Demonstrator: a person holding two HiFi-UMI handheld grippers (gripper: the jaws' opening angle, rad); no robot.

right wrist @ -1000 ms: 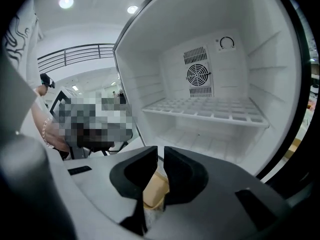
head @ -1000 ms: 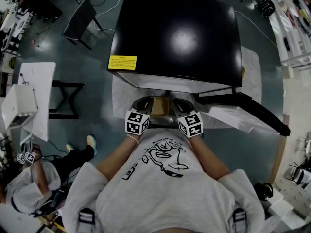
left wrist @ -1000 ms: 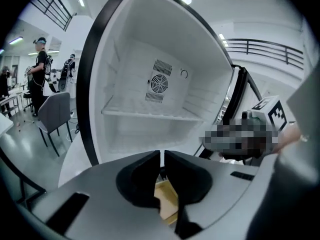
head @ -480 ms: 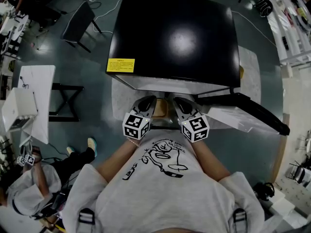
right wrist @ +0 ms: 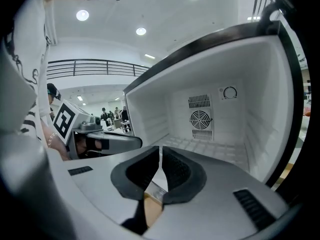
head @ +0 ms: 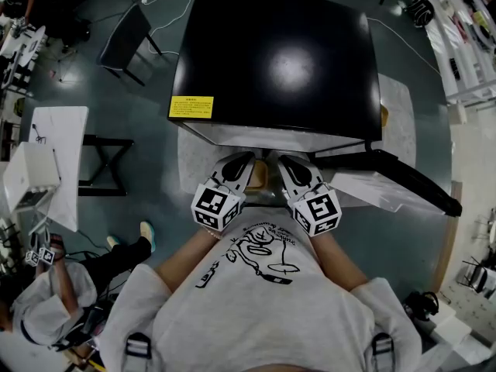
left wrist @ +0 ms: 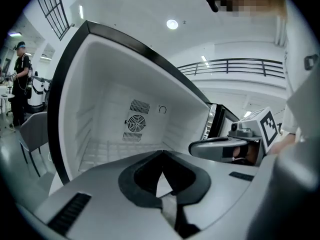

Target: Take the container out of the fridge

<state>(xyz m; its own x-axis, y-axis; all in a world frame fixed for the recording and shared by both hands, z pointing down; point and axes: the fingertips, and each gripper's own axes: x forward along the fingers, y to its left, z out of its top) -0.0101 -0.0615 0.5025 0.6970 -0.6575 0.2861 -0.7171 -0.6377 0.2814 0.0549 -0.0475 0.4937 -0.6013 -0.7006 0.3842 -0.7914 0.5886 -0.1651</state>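
Before the open fridge (head: 279, 60), left tongs (left wrist: 162, 154) pinch the container (head: 258, 175), right tongs (right wrist: 160, 153) just closing on it.

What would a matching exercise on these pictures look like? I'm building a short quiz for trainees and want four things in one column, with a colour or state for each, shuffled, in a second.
Things:
1. fridge top
2. label
3. fridge door
4. container

Colour or state:
A. yellow
B. swung open
C. tan
D. glossy black

Pairs: 1-D, 2-A, 3-B, 4-C
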